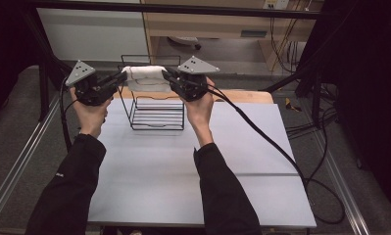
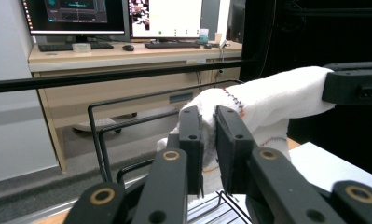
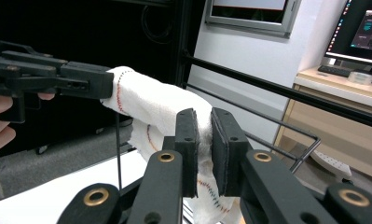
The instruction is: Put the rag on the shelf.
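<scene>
A white cloth with coloured stitching hangs stretched above the top of a black wire rack at the far side of the table. My left gripper pinches its left end; in the left gripper view the jaws are nearly together with the cloth bunched between the pads. My right gripper pinches the other end, and its jaws clamp a fold of the cloth. Each gripper view also shows the other gripper on the far end.
The rack stands on a white table top with a wooden strip along its far edge. Black cables trail off to the right. A black frame bar crosses behind the rack, with a desk and monitors beyond.
</scene>
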The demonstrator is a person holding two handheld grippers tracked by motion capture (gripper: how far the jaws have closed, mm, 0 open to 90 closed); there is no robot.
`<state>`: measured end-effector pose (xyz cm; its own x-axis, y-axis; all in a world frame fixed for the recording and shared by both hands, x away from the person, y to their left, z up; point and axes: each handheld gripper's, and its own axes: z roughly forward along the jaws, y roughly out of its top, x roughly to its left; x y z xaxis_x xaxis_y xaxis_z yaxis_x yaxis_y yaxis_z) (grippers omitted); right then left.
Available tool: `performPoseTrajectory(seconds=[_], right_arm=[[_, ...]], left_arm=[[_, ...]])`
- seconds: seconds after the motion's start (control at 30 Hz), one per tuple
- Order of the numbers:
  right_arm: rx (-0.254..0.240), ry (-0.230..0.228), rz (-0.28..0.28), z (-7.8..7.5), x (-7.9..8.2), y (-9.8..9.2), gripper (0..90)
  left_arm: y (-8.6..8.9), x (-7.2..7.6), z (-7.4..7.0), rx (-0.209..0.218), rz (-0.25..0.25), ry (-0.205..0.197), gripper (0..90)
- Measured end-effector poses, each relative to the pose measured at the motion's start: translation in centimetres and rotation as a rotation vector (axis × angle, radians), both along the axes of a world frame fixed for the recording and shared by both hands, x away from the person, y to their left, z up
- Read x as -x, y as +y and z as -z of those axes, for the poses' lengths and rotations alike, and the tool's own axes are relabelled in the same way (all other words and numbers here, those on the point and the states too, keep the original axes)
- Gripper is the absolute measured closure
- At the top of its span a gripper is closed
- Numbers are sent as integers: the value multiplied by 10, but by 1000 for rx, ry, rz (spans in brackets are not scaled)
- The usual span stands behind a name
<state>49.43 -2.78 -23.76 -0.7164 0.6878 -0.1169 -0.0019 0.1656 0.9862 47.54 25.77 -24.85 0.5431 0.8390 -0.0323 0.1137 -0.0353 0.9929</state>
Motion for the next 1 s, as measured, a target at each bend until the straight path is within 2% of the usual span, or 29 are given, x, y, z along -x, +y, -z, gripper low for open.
performPoseTrajectory(seconds=[0.27,0.33,0.4,0.5,0.67,0.93,1.0], right_arm=[[4,8,-8,9,-1,-2,817],[8,6,-11,10,0,-2,817],[10,6,-12,10,0,-1,817],[18,3,-14,11,0,-1,817],[23,-2,-26,14,0,-2,819],[30,-1,-46,17,1,-6,821],[37,-6,-53,17,2,-6,821]], left_arm=[[1,0,-9,-8,-20,24,761],[3,0,-15,11,-26,33,750],[4,-1,-22,9,-33,45,740],[2,-4,-33,13,-38,56,761],[-7,-12,-45,-11,-49,86,829],[-22,-19,-45,-34,-17,122,839],[-23,-20,-43,-39,-3,147,833]])
